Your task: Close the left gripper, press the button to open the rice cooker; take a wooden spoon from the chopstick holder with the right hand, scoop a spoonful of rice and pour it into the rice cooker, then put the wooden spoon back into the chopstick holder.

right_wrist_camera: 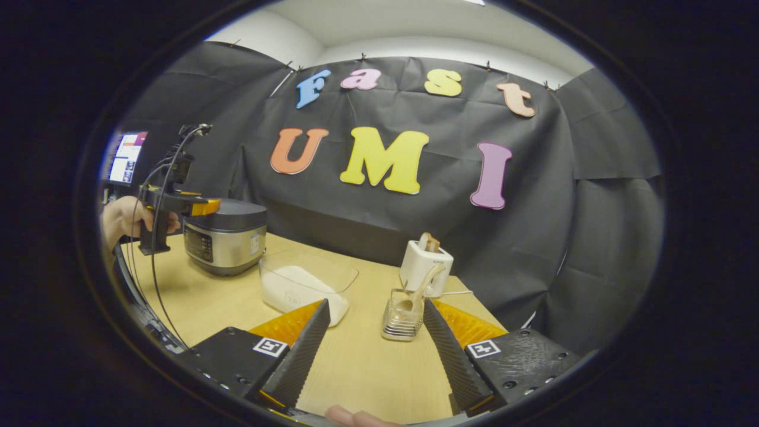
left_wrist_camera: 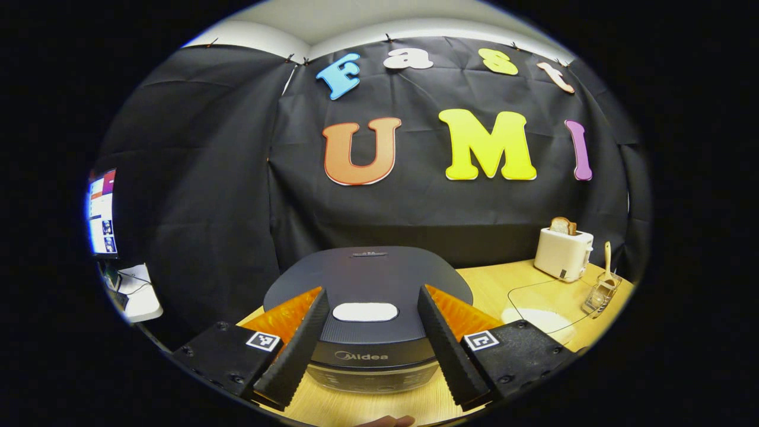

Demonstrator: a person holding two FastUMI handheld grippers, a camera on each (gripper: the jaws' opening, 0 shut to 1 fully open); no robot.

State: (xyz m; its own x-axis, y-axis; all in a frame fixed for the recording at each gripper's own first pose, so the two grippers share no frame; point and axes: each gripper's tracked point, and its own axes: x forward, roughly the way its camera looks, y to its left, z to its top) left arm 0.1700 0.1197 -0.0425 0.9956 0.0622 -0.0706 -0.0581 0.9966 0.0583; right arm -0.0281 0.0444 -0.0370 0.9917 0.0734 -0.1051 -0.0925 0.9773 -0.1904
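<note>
In the left gripper view, the left gripper (left_wrist_camera: 367, 332) hangs just above the near edge of the rice cooker (left_wrist_camera: 367, 284), its jaws spread wide to either side of the pale oval button (left_wrist_camera: 365, 312) on the lid. The cooker is dark and rounded, with its lid down and a control panel along its near face. It stands on a light wooden desk (left_wrist_camera: 492, 284). To the far right stands a white toaster (left_wrist_camera: 563, 254) with bread in its slots; nearer than it is a clear container (left_wrist_camera: 542, 308) holding white rice (left_wrist_camera: 542, 323), and a wire chopstick holder (left_wrist_camera: 602, 292) with the wooden spoon (left_wrist_camera: 608, 261) standing upright in it. A lit monitor (left_wrist_camera: 102, 212) sits at the far left.

In the right gripper view, the right gripper (right_wrist_camera: 373, 344) is low over the desk (right_wrist_camera: 356, 367) with its jaws wide and nothing between them. The chopstick holder (right_wrist_camera: 403, 314) is just beyond the right finger, with the spoon (right_wrist_camera: 418, 293) leaning in it, bowl down. The toaster (right_wrist_camera: 426, 267) is directly behind it, and the rice container (right_wrist_camera: 305, 284) sits to the left. Far left, this view shows the cooker (right_wrist_camera: 225, 237) from the side, silver below and dark on top, and a hand (right_wrist_camera: 127, 219) holding the left gripper (right_wrist_camera: 201, 206) at lid height.
</note>
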